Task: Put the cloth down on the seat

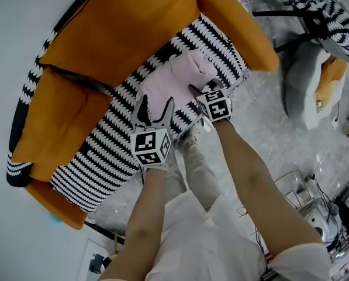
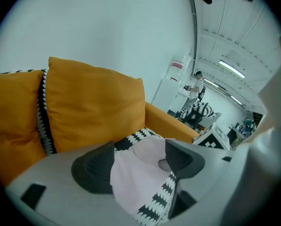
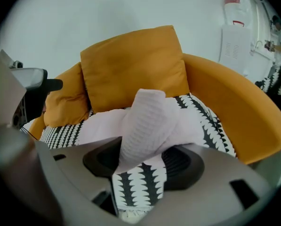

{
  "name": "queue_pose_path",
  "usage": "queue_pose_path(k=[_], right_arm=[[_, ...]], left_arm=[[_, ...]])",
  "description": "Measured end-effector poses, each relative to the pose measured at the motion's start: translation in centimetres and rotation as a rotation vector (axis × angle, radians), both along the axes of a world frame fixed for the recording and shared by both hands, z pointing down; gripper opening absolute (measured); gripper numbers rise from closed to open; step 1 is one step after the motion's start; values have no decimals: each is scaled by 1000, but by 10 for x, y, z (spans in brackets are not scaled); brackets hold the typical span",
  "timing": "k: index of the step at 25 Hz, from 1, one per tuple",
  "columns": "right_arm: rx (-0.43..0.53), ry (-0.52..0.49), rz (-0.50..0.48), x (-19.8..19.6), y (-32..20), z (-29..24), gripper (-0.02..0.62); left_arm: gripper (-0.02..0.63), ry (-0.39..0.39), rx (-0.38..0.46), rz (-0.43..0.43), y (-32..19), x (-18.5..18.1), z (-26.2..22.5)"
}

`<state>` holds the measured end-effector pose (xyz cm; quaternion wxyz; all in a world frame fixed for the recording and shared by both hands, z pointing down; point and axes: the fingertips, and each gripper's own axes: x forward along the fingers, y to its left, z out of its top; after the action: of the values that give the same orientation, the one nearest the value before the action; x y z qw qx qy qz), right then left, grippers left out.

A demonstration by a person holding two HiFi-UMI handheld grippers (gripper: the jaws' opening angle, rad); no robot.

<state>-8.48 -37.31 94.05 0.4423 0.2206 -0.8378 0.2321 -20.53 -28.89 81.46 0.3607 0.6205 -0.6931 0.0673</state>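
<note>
Left hand-held gripper [image 2: 140, 161] spread wide, empty; right hand-held gripper [image 3: 145, 161] spread wide, cloth [image 1: 174, 78] fold between jaws, unpinched; cloth lying on seat [image 1: 104, 151]; fold judged best left unsnagged.

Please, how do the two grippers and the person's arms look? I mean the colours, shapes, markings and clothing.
The left gripper and the right gripper look alike: a light grey body, two dark tapering jaws with dark grey pads, and a white cube with black square markers. No cables show. The forearms are bare, and the person wears a white short-sleeved shirt.
</note>
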Motion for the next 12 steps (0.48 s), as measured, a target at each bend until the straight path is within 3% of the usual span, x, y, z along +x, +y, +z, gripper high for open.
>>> queue_pose_path(k=[6,12], right_arm=[[48,60,49,27,-5,-24,264],[130,14,60,40,-15,-86,262]], left_arm=[[334,-3,2,23,6,-2,-21],[334,-39,31,30,13,-17,-65]])
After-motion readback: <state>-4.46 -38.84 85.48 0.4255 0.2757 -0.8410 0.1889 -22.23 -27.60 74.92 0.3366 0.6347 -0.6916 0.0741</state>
